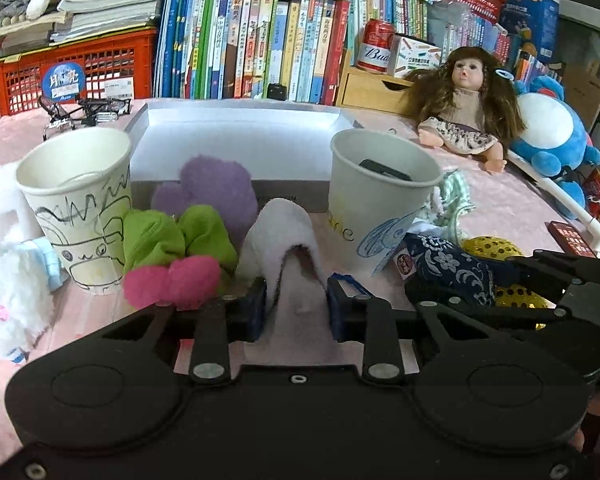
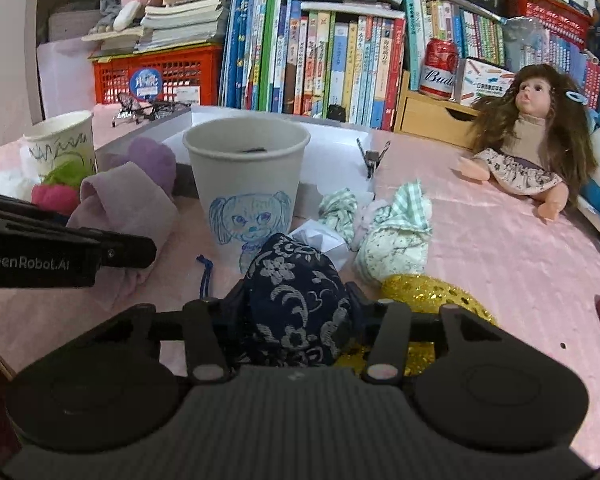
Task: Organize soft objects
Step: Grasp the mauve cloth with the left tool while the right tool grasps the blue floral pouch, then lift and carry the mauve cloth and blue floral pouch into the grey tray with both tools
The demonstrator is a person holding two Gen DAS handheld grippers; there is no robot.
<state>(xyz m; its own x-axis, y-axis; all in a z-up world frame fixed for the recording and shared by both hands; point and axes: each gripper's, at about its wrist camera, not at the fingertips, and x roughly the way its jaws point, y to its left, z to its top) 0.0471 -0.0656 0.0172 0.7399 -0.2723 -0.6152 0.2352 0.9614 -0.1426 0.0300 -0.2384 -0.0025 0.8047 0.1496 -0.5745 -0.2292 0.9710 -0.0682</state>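
Grasping step: the left gripper (image 1: 296, 300) pinches a folded white fleece cloth (image 1: 280, 232); the right gripper (image 2: 296, 316) clamps a navy floral fabric pouch (image 2: 296, 300). Next, both need lifting toward the far shallow grey box (image 1: 236, 114).

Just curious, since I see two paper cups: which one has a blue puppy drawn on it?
The right-hand cup, just beyond the navy floral pouch. The other cup, at the far left, carries black scribbles instead.

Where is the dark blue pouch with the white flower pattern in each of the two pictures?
Left wrist view: the dark blue pouch lies at the lower right, right of the dog-drawing cup.
Right wrist view: the pouch is at the bottom centre, in front of that cup.
Shared landmark: the red beer can before the books.
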